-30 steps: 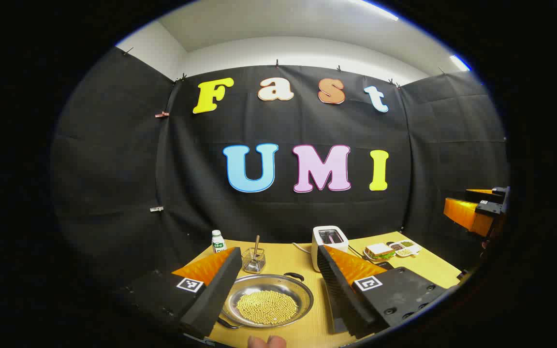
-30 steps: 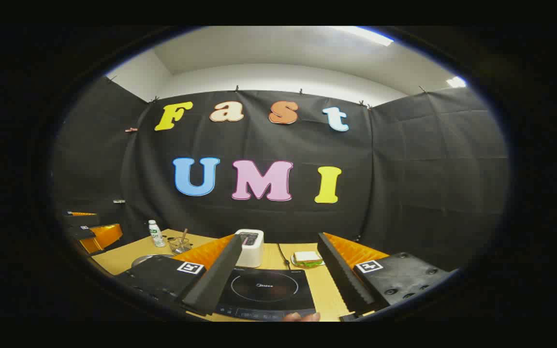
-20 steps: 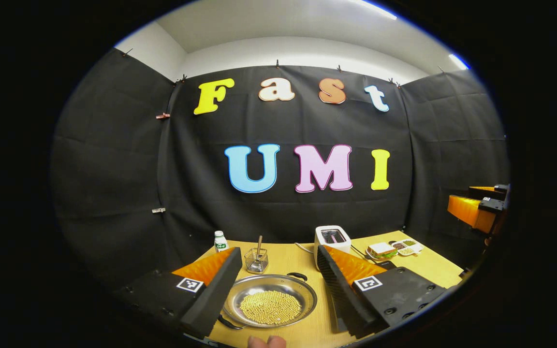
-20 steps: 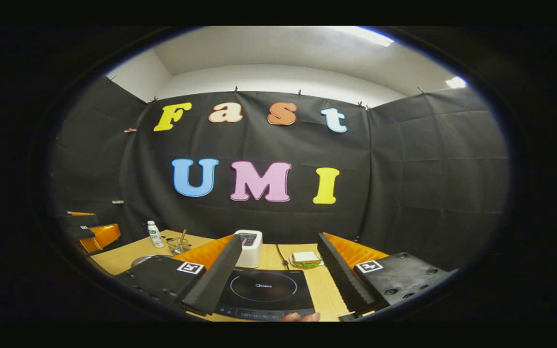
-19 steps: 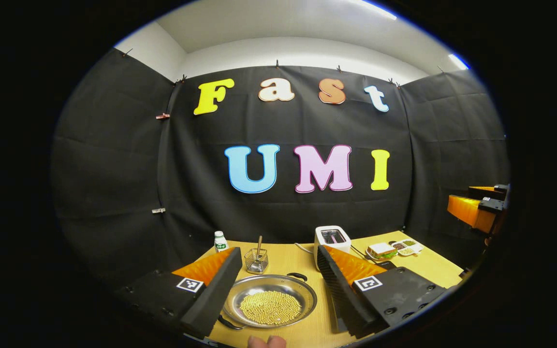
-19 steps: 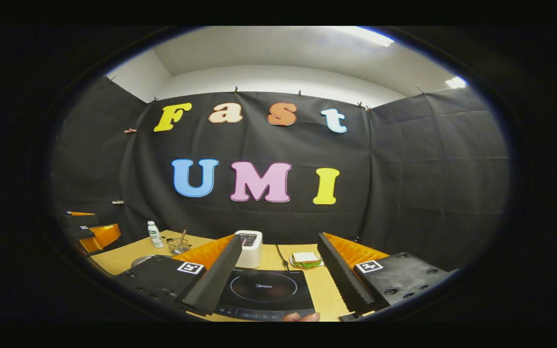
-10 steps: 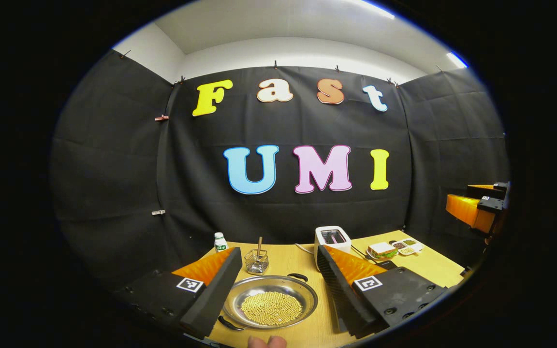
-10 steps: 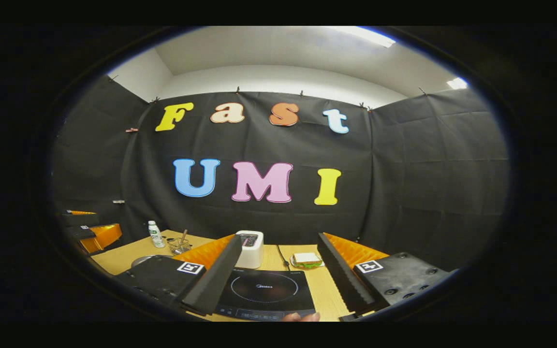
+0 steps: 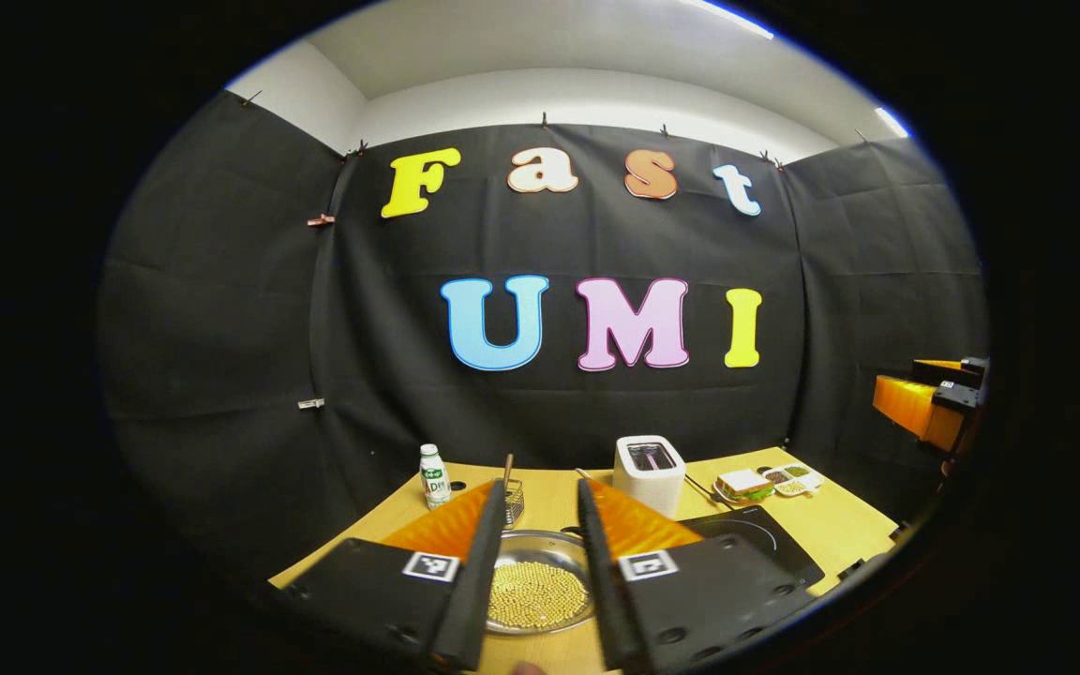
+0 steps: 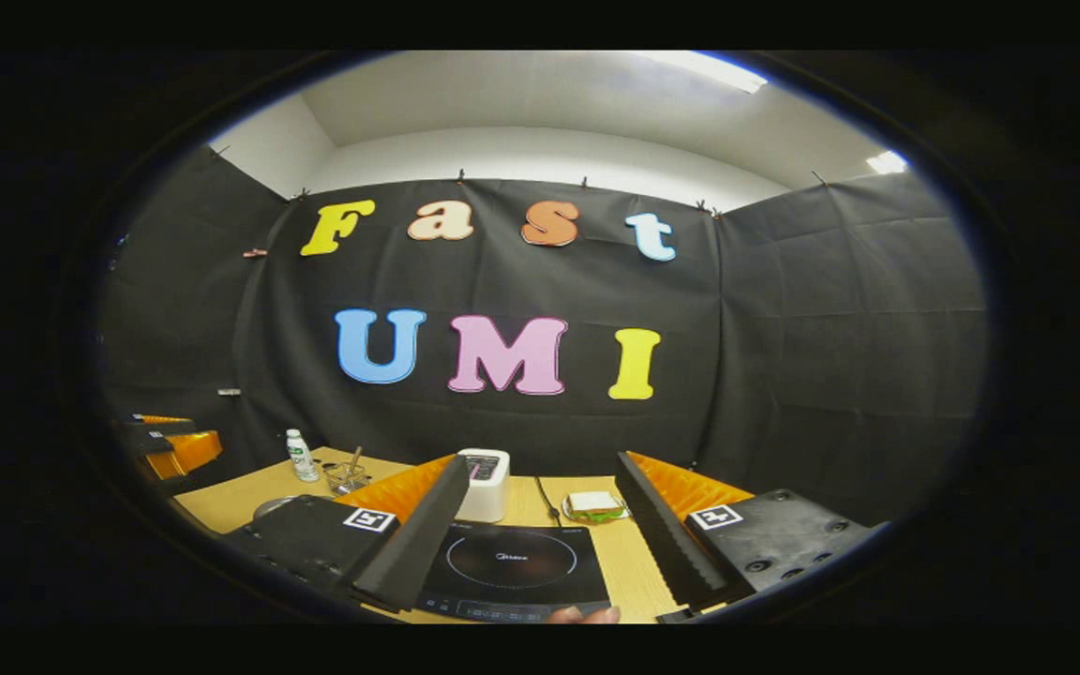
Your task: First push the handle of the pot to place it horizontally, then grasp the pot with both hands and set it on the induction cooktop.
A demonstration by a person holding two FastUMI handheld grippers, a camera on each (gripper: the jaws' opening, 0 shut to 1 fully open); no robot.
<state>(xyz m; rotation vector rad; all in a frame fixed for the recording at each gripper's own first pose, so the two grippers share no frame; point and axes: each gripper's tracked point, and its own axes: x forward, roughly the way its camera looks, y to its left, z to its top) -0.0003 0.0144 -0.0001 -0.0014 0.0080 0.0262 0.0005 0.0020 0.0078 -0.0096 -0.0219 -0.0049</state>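
Two fingers of the left gripper (image 9: 532, 572) have swung in a lot vs. half a sec ago: wide apart then, now only a narrow gap between them, not fully clenched, nothing gripped. Thru that gap, in the left gripper view, the pot (image 9: 540, 592) sits on the wood table (image 9: 840, 525), shallow steel, with a heap of small yellow beads (image 9: 536, 594) in the middle. Pot hasn't moved; one dark handle (image 9: 572, 532) shows at its far rim, w/ the near one hidden behind the fingers. More of the cooktop (image 9: 765, 544) shows now, to the right of the pot, beside it, pot not on it. Behind: wire basket (image 9: 512, 499) w/ a stick in it, small white bottle (image 9: 433, 476), white toaster (image 9: 649, 465), sandwich (image 9: 742, 484) and a snack tray (image 9: 789, 480). Right gripper (image 9: 934, 408) is far off at the right edge, well above the table. In the right gripper view, not much differs: right gripper (image 10: 536, 544) is released, fingers spread wide as before, holding nothing, the cooktop (image 10: 512, 562) lying between them below. Toaster (image 10: 484, 482) and sandwich (image 10: 594, 504) sit behind it. Left gripper (image 10: 170, 445) at the far left looks a bit higher than before, the pot's rim (image 10: 279, 506) peeking out past the finger.
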